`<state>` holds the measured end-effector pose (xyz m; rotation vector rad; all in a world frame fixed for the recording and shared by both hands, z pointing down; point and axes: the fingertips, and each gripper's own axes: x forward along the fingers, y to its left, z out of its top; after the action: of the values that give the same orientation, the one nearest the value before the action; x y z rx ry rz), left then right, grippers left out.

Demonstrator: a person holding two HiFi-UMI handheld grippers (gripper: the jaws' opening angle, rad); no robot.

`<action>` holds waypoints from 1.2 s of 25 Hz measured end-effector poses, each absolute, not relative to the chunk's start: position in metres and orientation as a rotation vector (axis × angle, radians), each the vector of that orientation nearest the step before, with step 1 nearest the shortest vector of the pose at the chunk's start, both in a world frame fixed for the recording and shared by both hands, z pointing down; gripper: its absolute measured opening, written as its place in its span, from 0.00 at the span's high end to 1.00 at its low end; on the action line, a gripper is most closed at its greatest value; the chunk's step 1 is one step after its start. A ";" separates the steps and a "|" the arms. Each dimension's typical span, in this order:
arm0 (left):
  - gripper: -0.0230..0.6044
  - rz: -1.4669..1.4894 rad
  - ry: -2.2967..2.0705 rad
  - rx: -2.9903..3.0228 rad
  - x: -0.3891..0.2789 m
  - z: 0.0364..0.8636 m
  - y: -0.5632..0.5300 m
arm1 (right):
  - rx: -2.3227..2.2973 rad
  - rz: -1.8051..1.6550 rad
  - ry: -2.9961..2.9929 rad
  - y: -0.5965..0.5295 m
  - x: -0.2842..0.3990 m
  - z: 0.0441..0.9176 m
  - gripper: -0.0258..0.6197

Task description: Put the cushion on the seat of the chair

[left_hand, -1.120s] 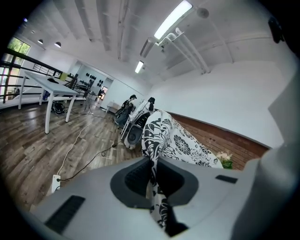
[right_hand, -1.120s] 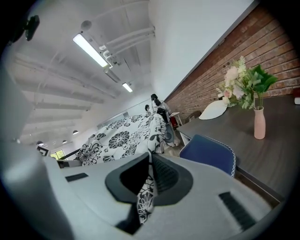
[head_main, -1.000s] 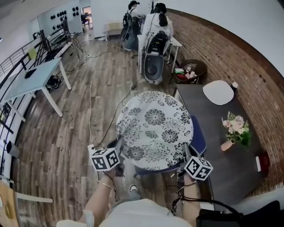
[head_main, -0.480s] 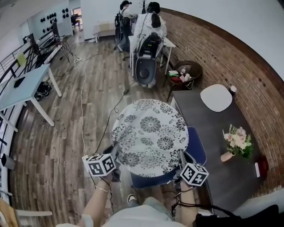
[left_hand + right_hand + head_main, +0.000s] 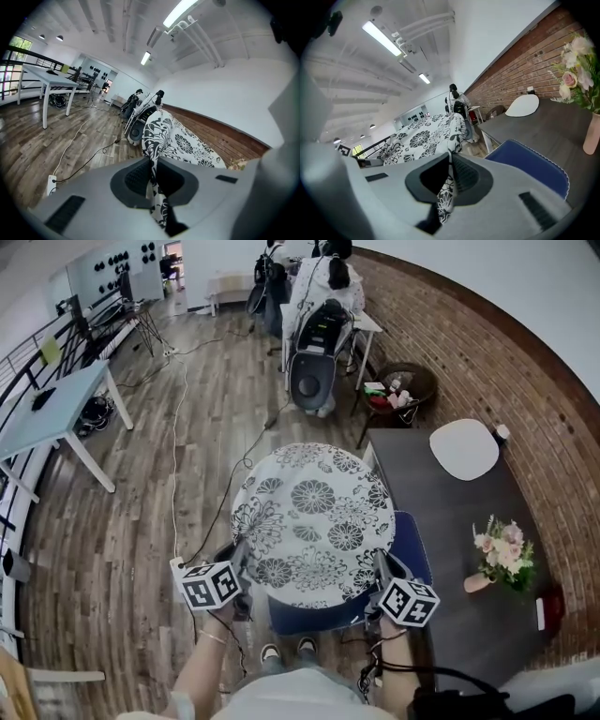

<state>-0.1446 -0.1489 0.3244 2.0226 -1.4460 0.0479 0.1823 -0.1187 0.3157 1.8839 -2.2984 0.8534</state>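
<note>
Head view: the floral cushion (image 5: 314, 521) is held over the blue chair (image 5: 417, 542) seat, beside the dark table (image 5: 441, 512).
Left gripper view: the left gripper (image 5: 151, 177) fingers (image 5: 137, 178) are closed on its edge.
Right gripper view: the right gripper (image 5: 451, 177) fingers clamp its edge too.

Wood-plank floor (image 5: 122, 521); brick wall (image 5: 487, 362); dark table (image 5: 450, 512) bearing flowers (image 5: 503, 549); pale table (image 5: 56, 418) at left.

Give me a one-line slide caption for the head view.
The left gripper and right gripper hold the floral cushion over the blue chair.
</note>
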 end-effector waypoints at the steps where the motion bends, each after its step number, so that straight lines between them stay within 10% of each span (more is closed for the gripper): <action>1: 0.94 0.060 -1.462 2.018 -0.146 0.326 -0.149 | 1.876 0.851 -2.297 -0.119 0.183 0.317 0.94; 30: 0.94 0.394 -1.300 1.767 -0.117 0.542 -0.091 | 1.664 1.154 -1.971 -0.069 0.193 0.522 0.94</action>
<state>-0.1171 -0.0911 0.5422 1.7668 -1.3001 0.3940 0.1926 -0.0691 0.5222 1.6635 -1.9713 1.1535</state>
